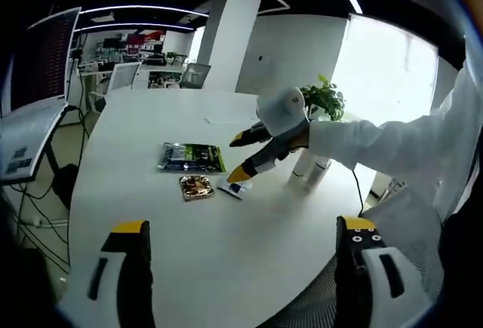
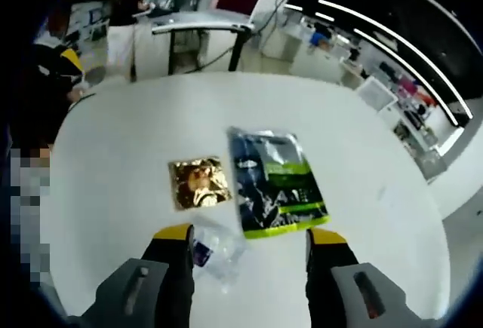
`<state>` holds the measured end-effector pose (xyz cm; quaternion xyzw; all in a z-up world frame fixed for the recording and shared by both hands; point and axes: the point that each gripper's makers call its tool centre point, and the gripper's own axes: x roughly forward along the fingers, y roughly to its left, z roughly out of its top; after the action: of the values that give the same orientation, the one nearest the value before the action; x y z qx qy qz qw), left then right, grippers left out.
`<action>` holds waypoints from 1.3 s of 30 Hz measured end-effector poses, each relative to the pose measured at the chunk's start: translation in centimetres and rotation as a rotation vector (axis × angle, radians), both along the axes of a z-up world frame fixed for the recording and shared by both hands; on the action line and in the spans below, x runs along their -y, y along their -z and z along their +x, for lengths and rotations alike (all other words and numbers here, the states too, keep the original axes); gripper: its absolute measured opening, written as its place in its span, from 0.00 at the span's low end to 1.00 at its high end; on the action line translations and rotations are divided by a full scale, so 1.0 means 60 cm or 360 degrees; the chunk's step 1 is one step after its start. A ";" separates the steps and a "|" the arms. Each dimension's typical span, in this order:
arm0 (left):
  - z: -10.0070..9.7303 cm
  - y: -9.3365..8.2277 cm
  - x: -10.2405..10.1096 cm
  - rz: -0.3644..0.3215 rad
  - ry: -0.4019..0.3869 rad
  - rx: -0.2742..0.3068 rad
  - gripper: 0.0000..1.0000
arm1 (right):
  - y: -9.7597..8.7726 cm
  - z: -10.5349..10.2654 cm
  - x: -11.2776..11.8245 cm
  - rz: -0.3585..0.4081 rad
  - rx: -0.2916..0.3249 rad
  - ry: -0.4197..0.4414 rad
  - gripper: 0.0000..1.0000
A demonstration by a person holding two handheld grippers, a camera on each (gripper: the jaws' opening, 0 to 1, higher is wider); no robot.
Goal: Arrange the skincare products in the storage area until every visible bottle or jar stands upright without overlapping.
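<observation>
**Q:** Setting, please?

**A:** Item one: an open office with ceiling light strips, a white column, desks and monitors at the back. I am working over a round white table [image 1: 136,147]. A potted plant [image 1: 326,98] stands at the table's far edge, about 1 o'clock in the left gripper view, with two white cylinders [image 1: 309,168] just below it.

**Q:** What lies on the table?

**A:** Item two: a green-and-dark sachet pack [image 2: 273,181], flat, near centre of the right gripper view. Item three: a small gold foil sachet [image 2: 199,182], flat, at its 9 o'clock, close but apart. Item four: a small clear packet with a blue mark [image 2: 213,247], flat, at 6 o'clock from the foil sachet. I see no bottle or jar standing among them.

**Q:** Right gripper?

**A:** In the left gripper view I see the right gripper [image 1: 240,155] reaching in from 3 o'clock on a white-sleeved arm [image 1: 392,147], angled down toward the table, its yellow-tipped jaws apart, the lower tip just above the clear packet. In its own view the packet lies between the jaws, against the left one; I cannot tell whether they touch.

**Q:** Left gripper?

**A:** The left gripper [image 1: 245,237] is held back over the near table edge, jaws wide apart, holding nothing.
</observation>
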<state>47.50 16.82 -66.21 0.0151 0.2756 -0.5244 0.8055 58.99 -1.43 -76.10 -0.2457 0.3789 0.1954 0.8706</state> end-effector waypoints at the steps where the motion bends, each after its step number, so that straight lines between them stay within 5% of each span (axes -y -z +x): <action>1: -0.001 0.001 0.000 0.0001 -0.0003 -0.0003 0.99 | 0.007 0.001 0.001 -0.0016 -0.0019 -0.0020 0.52; 8: -0.009 0.006 -0.002 0.0002 -0.0015 -0.0034 0.98 | 0.032 0.020 0.003 -0.0162 -0.0003 -0.0122 0.32; 13: -0.006 0.004 -0.003 -0.0005 -0.0034 -0.0035 0.98 | 0.030 0.029 -0.007 -0.0209 0.0044 -0.0214 0.29; 15: -0.006 0.003 -0.002 -0.0012 -0.0040 -0.0044 0.98 | 0.025 0.035 -0.007 -0.0318 0.0092 -0.0291 0.26; 20: -0.001 0.007 -0.002 -0.0012 -0.0039 -0.0055 0.97 | 0.037 0.016 -0.021 -0.0360 0.0053 -0.0378 0.05; 28: 0.001 0.005 0.000 -0.0029 -0.0053 -0.0062 0.96 | 0.043 0.012 -0.018 -0.0581 0.0090 -0.0469 0.00; 39: 0.007 0.007 0.012 -0.0087 -0.0085 -0.0109 0.93 | 0.012 0.014 -0.024 -0.0418 0.0127 -0.0377 0.00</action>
<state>47.93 16.08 -66.66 -0.0322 0.2889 -0.5101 0.8095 59.85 0.02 -76.85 -0.4077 0.3347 0.2353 0.8163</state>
